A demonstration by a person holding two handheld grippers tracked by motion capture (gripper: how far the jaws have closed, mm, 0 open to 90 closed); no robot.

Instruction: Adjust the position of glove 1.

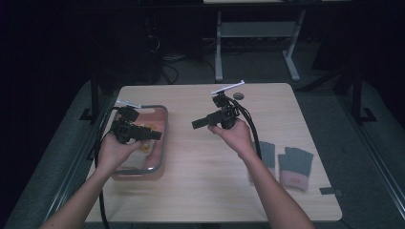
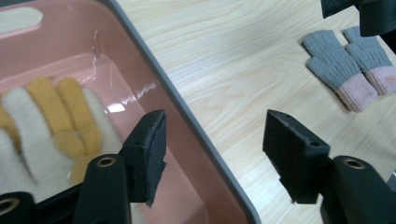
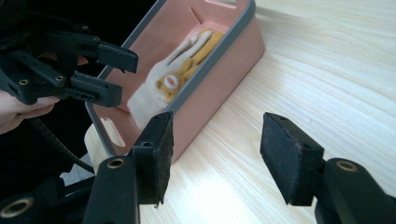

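A pink bin with a grey rim (image 1: 165, 138) stands at the table's left. A white and yellow glove (image 1: 150, 128) lies inside it, palm side up with a round patch (image 3: 173, 80). My left gripper (image 1: 156, 135) hovers over the bin's right rim, open, with nothing between its jaws (image 2: 215, 144). My right gripper (image 1: 197, 124) is held over the middle of the table, pointing left toward the bin (image 3: 224, 65), open and empty (image 3: 215, 149). A pair of grey gloves with pink cuffs (image 1: 296, 167) lies flat at the table's right (image 2: 345, 65).
The wooden tabletop (image 1: 205, 181) lies bare between the bin and the grey gloves. A round cable hole (image 1: 238, 96) sits near the back edge. A dark strip of tape (image 1: 329, 191) lies at the front right corner. A white desk frame (image 1: 258, 33) stands behind the table.
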